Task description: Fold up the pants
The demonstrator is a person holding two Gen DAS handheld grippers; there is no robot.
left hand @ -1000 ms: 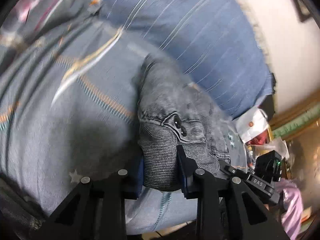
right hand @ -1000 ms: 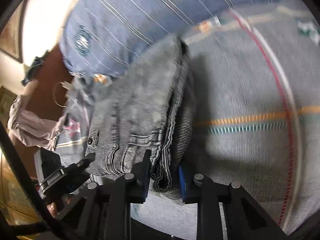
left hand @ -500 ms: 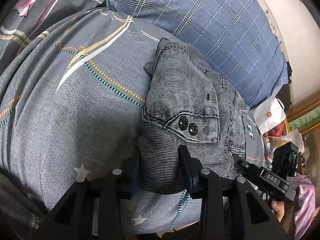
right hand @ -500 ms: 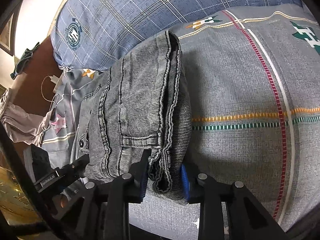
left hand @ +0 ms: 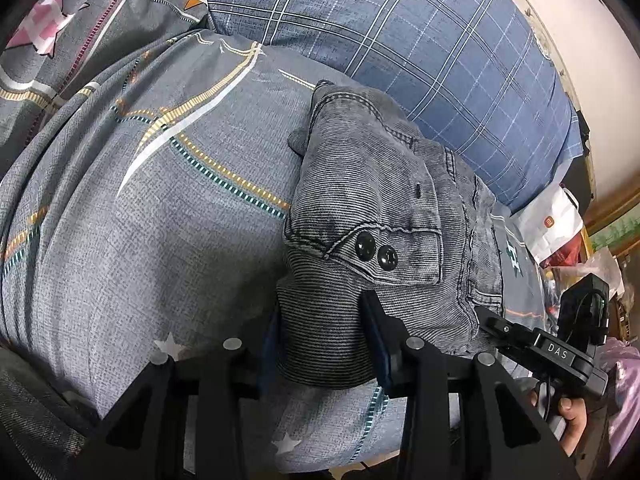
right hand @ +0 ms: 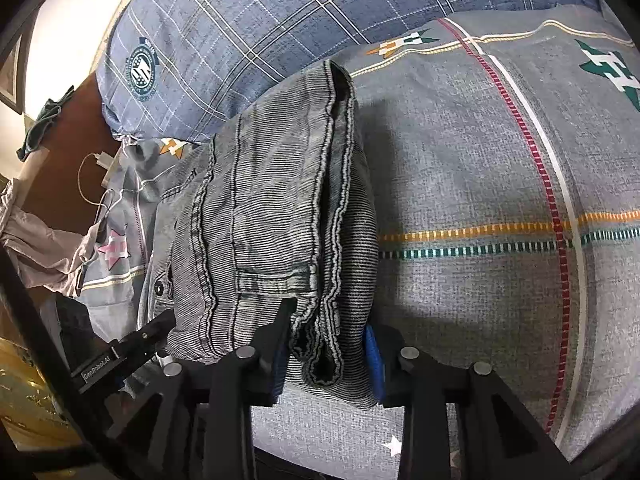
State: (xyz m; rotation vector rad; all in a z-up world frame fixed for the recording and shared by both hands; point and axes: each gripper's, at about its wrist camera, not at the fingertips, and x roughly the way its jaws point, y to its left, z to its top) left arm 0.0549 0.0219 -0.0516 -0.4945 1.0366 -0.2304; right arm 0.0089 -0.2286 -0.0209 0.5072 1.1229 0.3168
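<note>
Jeans [left hand: 372,216] lie folded into a compact bundle on the bed's grey quilt [left hand: 160,240], below the plaid pillow [left hand: 420,60]. My left tool [left hand: 324,344] pinches one near corner, my right tool [right hand: 328,356] the other — both clamped so the layers stay stacked, I judge.

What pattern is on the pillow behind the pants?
The pillow is blue plaid with white lines, clearest in the right wrist view.

Faded grey denim pants [left hand: 384,200] with black buttons; grey bedspread [right hand: 480,160] striped orange, teal, red; blue plaid pillow [left hand: 420,52]; possibly white bag [left hand: 548,220].
</note>
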